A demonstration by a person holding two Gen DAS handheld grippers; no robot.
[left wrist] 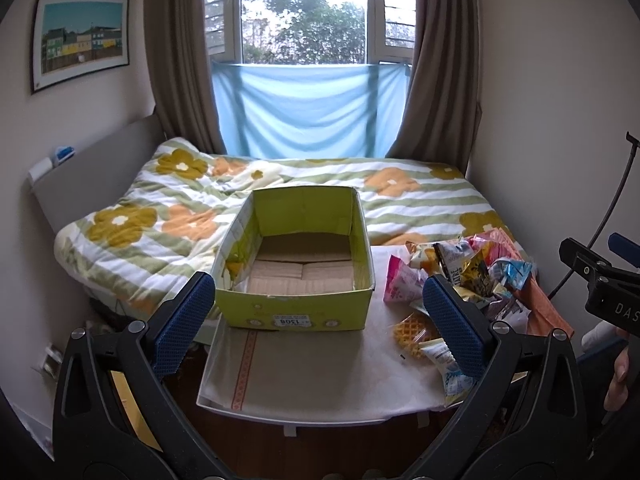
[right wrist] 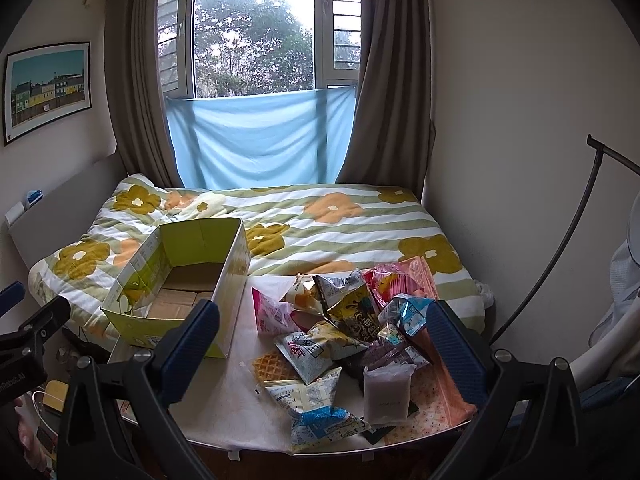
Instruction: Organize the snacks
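An empty green cardboard box [left wrist: 300, 312] [right wrist: 132, 324] stands open on a white table [left wrist: 320, 376] [right wrist: 232, 396]. A heap of snack packets [right wrist: 344, 320] [left wrist: 476, 272] lies to the box's right, with a pink packet [right wrist: 272, 312], a waffle [right wrist: 272, 366] and a pale pouch [right wrist: 386, 396] among them. My left gripper [left wrist: 318, 320] is open and empty, in front of the box. My right gripper [right wrist: 324, 354] is open and empty, above the heap's near side. The right gripper also shows in the left wrist view [left wrist: 600, 280].
A bed with a flowered striped quilt [left wrist: 192, 216] [right wrist: 340, 220] lies behind the table. A window with brown curtains and a blue cloth [left wrist: 308, 116] is at the back. A black stand [right wrist: 568, 232] leans by the right wall. Wooden floor shows below the table's front edge.
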